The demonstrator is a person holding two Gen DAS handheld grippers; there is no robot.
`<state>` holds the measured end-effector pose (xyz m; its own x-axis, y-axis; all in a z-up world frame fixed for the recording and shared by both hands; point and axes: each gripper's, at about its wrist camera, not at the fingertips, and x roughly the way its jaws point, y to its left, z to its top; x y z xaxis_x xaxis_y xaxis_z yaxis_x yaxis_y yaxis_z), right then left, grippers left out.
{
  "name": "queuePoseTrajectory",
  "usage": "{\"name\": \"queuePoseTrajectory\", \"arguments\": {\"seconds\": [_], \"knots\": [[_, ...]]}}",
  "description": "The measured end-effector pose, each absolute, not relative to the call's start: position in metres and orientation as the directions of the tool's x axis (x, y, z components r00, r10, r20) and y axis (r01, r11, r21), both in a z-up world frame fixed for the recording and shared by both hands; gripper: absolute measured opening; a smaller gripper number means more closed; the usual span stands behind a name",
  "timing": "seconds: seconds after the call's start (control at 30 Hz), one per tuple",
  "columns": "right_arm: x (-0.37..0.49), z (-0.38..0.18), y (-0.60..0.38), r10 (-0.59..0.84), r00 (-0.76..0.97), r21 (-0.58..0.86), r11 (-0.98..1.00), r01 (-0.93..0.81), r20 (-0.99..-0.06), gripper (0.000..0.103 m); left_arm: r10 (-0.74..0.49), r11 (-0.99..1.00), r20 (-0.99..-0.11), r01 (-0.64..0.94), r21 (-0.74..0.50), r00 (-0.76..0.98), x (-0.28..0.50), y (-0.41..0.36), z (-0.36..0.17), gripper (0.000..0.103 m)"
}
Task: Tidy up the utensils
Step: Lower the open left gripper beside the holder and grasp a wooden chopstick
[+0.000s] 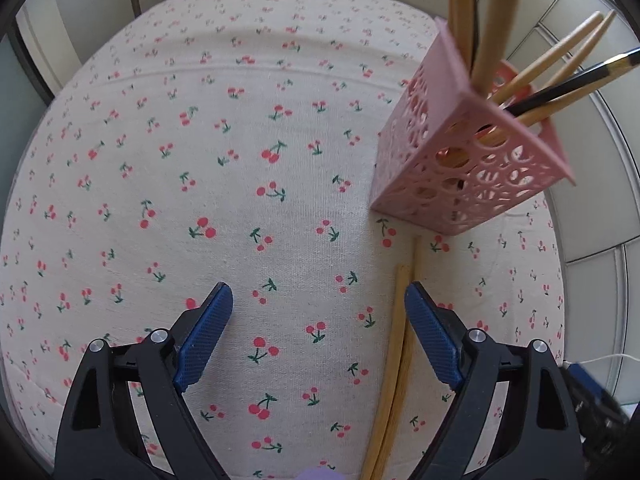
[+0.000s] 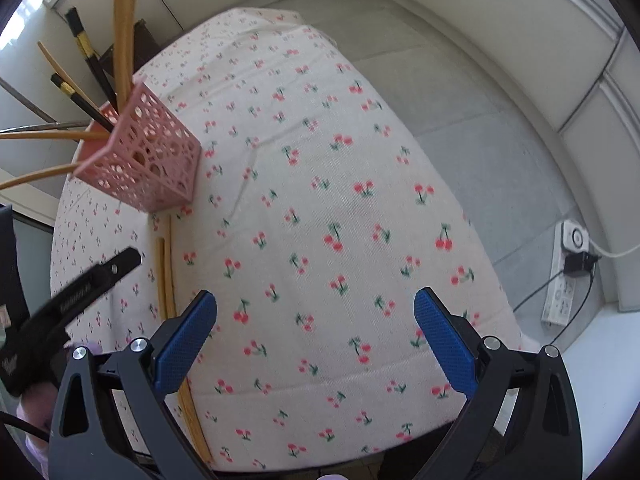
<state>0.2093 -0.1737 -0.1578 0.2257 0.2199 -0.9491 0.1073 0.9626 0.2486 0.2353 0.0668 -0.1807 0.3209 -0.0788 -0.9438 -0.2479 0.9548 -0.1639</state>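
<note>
A pink perforated holder (image 1: pixel 460 152) stands on the cherry-print tablecloth (image 1: pixel 240 160) and holds several wooden and black chopsticks. It also shows in the right wrist view (image 2: pixel 148 156). A pair of wooden chopsticks (image 1: pixel 394 360) lies flat on the cloth in front of the holder, just inside the right finger of my left gripper (image 1: pixel 318 300), which is open and empty above the cloth. In the right wrist view the same pair (image 2: pixel 166 280) lies left of my right gripper (image 2: pixel 316 304), which is open and empty. The left gripper's finger (image 2: pixel 92 280) shows there too.
The table's edge drops to a grey tiled floor on the right, where a white power strip (image 2: pixel 560 292) with a plugged cable lies. White walls surround the table. A dark chair back (image 2: pixel 140 40) stands behind the holder.
</note>
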Motion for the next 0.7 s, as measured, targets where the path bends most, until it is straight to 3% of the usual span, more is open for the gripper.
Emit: {"name": "queuePoseTrajectory", "arguments": {"seconds": [0.57, 0.67, 0.7], "knots": [[0.207, -0.167, -0.193, 0.302, 0.19, 0.336, 0.923, 0.188, -0.934, 0.096, 0.003, 0.968, -0.951, -0.238, -0.074, 0.309, 0.245, 0.036, -0.193, 0.087], [0.207, -0.167, -0.192, 0.305, 0.187, 0.339, 0.922, 0.189, -0.934, 0.096, 0.06, 0.982, -0.949, -0.191, 0.0, 0.308, 0.25, 0.018, -0.198, 0.084], [0.207, -0.168, -0.192, 0.305, 0.186, 0.339, 0.921, 0.19, -0.934, 0.096, 0.063, 0.984, -0.946, -0.176, 0.007, 0.318, 0.25, 0.014, -0.198, 0.078]]}}
